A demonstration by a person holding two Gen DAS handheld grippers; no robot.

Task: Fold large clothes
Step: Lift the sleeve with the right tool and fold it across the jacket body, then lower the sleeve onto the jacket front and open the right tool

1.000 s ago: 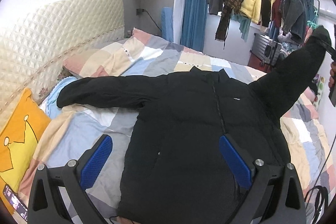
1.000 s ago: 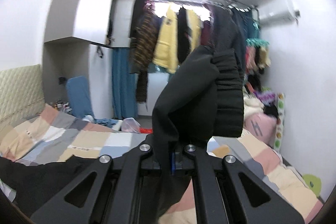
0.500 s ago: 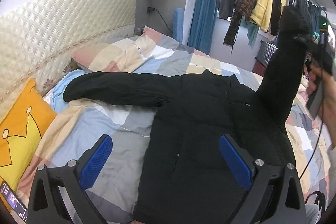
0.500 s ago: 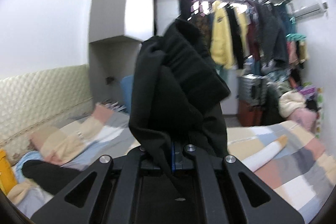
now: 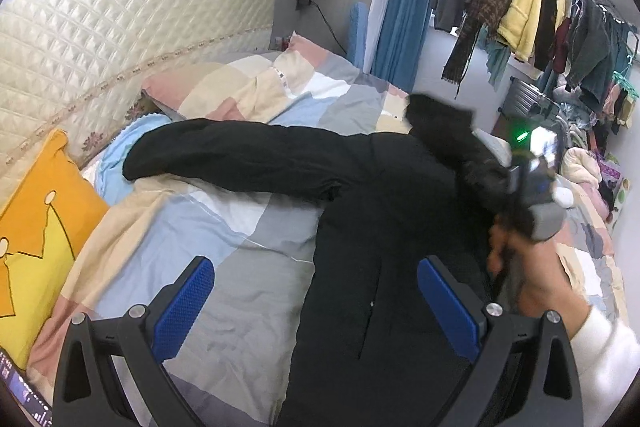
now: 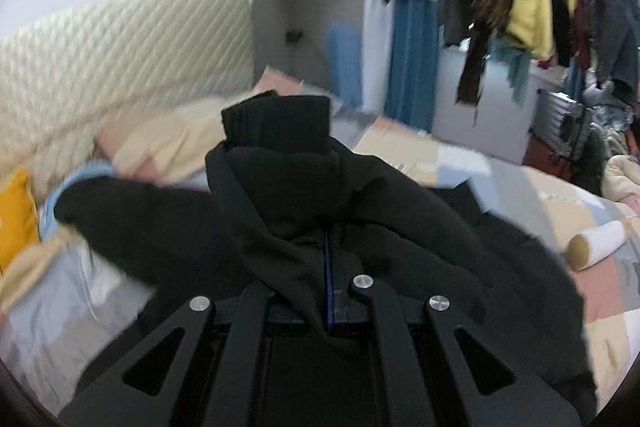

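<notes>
A yellow pillow (image 5: 36,227) lies at the bed's (image 5: 224,227) left edge. The black jacket (image 5: 384,227) is spread across the bed, 1 sleeve (image 5: 224,155) stretched left. The left hand-held gripper (image 5: 316,303) hovers released above it; the right hand-held gripper (image 6: 329,267) is clenched on the other sleeve's cuff (image 6: 276,125), raised over the jacket.

Left tongs (image 5: 316,301) gape wide (nothing between); right tongs (image 6: 329,291) clamp the sleeve (image 6: 280,163).
</notes>
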